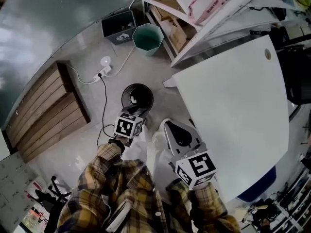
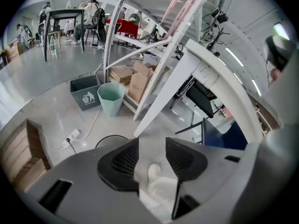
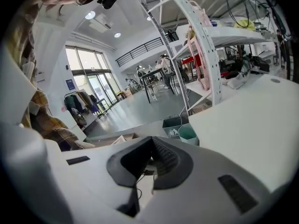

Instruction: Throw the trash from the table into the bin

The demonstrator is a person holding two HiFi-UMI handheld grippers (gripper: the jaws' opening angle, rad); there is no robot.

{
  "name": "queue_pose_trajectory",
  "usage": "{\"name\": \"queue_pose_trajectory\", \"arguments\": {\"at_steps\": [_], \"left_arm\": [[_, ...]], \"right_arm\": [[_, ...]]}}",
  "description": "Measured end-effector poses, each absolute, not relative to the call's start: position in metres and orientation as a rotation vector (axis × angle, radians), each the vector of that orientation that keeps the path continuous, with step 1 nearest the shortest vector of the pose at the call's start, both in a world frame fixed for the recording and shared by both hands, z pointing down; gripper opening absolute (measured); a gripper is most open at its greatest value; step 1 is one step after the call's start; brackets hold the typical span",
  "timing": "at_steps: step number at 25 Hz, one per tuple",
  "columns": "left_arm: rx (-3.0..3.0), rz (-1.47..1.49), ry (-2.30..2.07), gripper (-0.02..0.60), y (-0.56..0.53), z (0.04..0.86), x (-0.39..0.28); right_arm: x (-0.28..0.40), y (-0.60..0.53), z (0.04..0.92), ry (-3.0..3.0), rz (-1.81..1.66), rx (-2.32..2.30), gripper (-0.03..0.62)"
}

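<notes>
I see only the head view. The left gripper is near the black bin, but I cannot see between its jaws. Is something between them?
Observer: Yes. In the left gripper view, a white crumpled wad fills the gap between the jaws of the left gripper and touches both.
Operator: And the right gripper, does it hold trash?
Observer: No. In its own view, the right gripper has its jaws together, with nothing between them.
Operator: Is anybody close to us?
Observer: I see people only far back in the left gripper view, by a dark table.
</notes>
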State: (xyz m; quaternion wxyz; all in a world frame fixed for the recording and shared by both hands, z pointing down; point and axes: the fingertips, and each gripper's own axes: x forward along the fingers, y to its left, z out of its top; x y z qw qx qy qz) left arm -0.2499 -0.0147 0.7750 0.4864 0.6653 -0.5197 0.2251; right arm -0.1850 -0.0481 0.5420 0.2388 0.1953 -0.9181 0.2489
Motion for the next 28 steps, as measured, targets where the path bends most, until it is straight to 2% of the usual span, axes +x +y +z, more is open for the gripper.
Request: {"name": "queue_pose_trajectory", "arguments": {"at_steps": [3,11,21,28], "left_arm": [[1.655,0.508,-1.296,0.122,-0.03,0.73,-0.24],[1.905,0.383,-1.299,0.032,-0.077,0.591,-0.181],[2.348,0.22,-1.03,0.009,-0.117,0.428,-0.044],[2.609,0.181,-0.74,0.009,-0.098,0.355,0.062]], "right_arm": [[-0.172,-0.053,0.509,-2.542,0.642,0.554,-0.002],[-0.094,-0.071,0.438,-2.567,0.607,0.768,-0.002],[0.024,-0.09,0.363,-2.598,0.505,1.179,-0.002],[0.11,-0.078,0.329,-2.524,0.412,1.462,-0.002]]}}
